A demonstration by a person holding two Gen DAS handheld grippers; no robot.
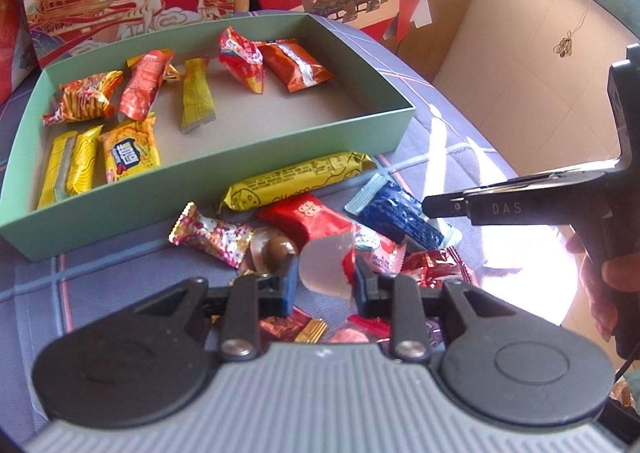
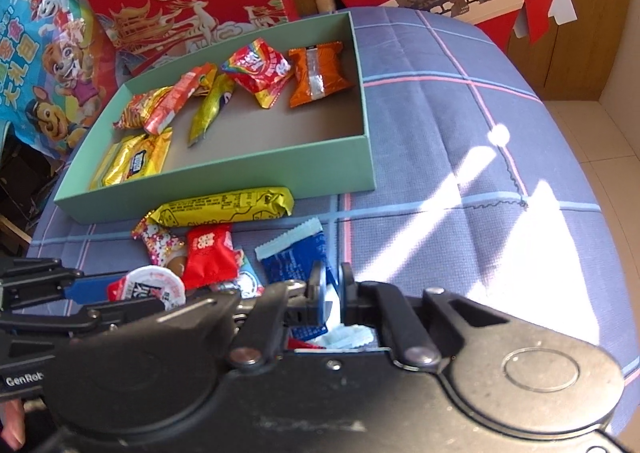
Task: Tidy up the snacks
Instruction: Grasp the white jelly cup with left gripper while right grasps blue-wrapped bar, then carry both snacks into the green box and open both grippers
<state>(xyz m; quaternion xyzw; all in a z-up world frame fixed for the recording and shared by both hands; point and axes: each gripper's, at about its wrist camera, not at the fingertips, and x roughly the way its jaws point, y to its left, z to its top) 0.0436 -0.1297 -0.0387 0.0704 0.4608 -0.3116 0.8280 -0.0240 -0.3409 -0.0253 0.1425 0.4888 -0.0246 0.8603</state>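
Left hand-held gripper point(image 1: 326, 279), lower centre, clamps a jelly cup point(image 1: 326, 267); right hand-held gripper point(image 2: 331, 287) pinches a blue packet point(image 2: 294, 263) below the green box point(image 2: 216, 189).

Green tray point(image 2: 362, 65) holding nine wrapped snacks; beside its near wall, yellow bar point(image 2: 224, 207), red packet point(image 2: 208, 253), blue sachet point(image 2: 294, 261).
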